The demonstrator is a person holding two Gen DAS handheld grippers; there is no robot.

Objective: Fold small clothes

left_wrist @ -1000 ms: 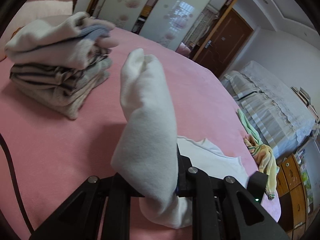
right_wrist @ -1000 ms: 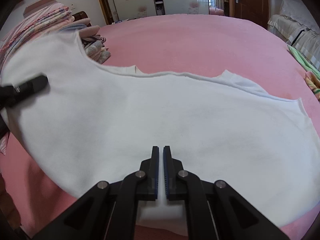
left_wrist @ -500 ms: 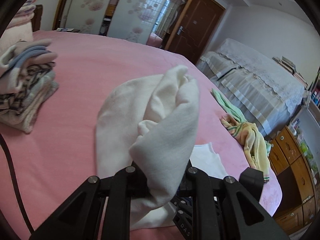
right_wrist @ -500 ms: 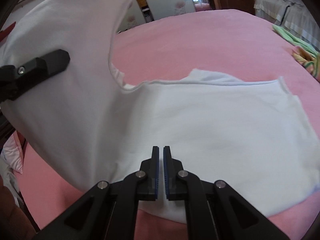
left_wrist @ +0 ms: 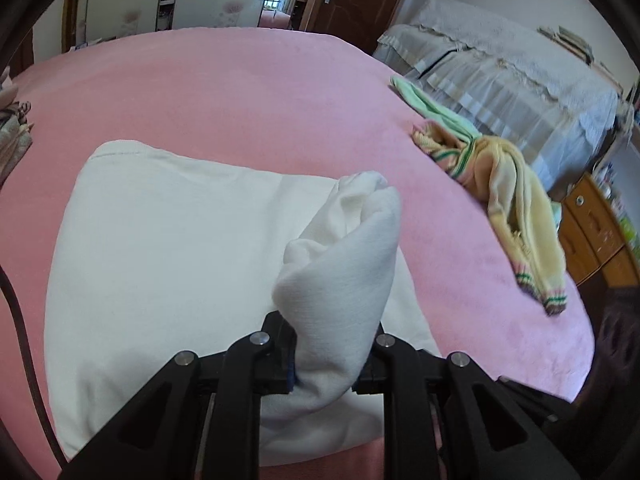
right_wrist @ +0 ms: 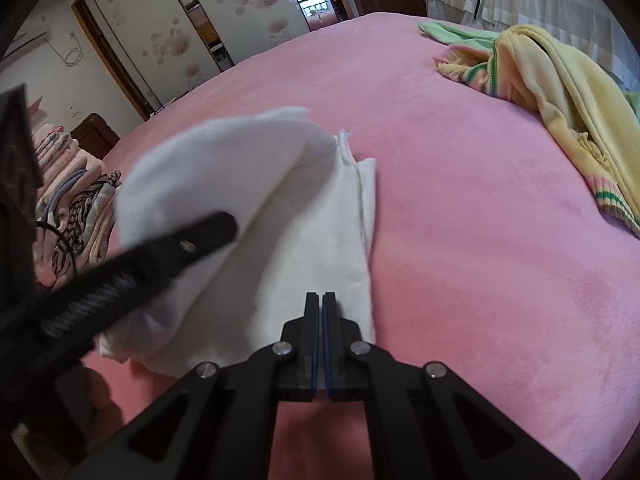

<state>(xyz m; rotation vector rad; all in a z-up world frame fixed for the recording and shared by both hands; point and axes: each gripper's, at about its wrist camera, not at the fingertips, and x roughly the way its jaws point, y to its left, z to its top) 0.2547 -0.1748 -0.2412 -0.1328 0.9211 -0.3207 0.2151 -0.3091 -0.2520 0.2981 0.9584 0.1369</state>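
Observation:
A white garment (left_wrist: 168, 240) lies folded over on the pink bed (left_wrist: 240, 92). My left gripper (left_wrist: 326, 356) is shut on a bunched corner of it, held up over the folded cloth. In the right wrist view the same white garment (right_wrist: 304, 232) lies ahead, and the left gripper's finger (right_wrist: 180, 244) crosses over it from the left. My right gripper (right_wrist: 320, 320) is shut, its tips at the garment's near right edge; whether it pinches cloth is not clear.
A yellow knitted garment (left_wrist: 508, 204) and a green one (left_wrist: 432, 108) lie crumpled at the bed's right side, also in the right wrist view (right_wrist: 560, 92). A stack of folded clothes (right_wrist: 72, 216) sits at the left. A covered sofa (left_wrist: 520, 76) and wooden drawers (left_wrist: 596, 232) stand beyond the bed.
My left gripper has carried its side of the white garment across to the right and down, folding the cloth over itself. The spread garment is now a narrower folded shape.

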